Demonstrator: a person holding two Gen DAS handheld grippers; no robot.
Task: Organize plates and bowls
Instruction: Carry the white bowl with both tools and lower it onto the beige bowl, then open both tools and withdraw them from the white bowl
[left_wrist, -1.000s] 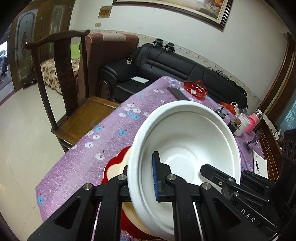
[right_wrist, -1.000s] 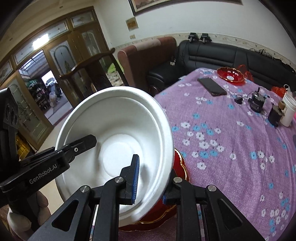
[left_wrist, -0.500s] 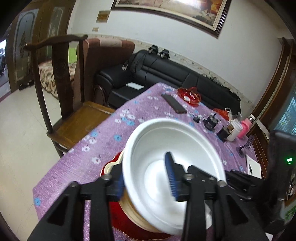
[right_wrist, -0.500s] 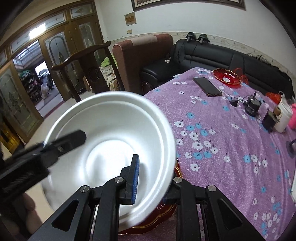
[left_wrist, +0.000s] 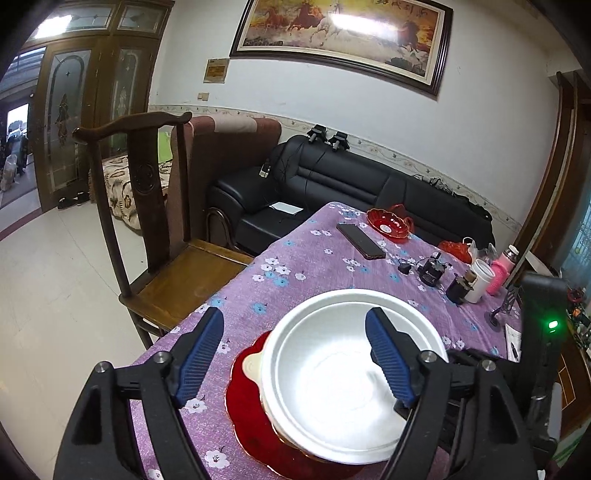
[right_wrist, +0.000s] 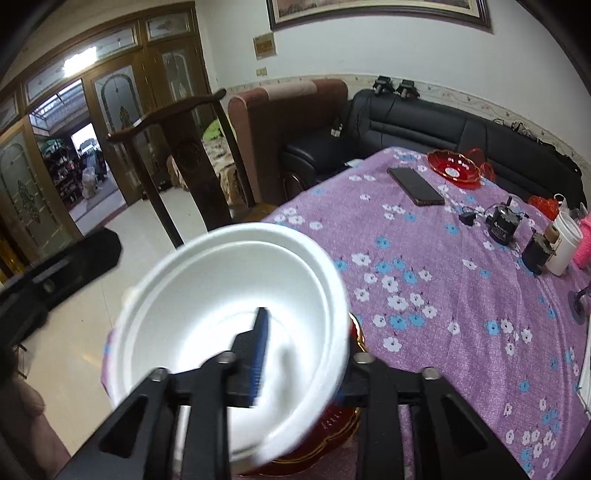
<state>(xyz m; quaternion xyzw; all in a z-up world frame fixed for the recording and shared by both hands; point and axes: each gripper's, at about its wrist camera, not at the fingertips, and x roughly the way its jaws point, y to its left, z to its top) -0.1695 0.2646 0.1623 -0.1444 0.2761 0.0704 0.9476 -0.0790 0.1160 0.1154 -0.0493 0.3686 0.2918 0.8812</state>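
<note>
Both grippers (left_wrist: 291, 358) (right_wrist: 299, 354) parted, bowl (left_wrist: 351, 376) near table edge (left_wrist: 177, 328)

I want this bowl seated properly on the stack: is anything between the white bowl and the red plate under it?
Yes: a cream dish lies between the white bowl and the red plate; nothing else shows.

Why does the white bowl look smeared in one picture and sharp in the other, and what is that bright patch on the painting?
Right wrist view: the white bowl and the inner finger of the right tongs are motion-blurred, the table behind sharp. Left wrist view: the bowl is crisp, though overexposed inside; lamp glare washes out the painting; fisheye bends the door frames.
</note>
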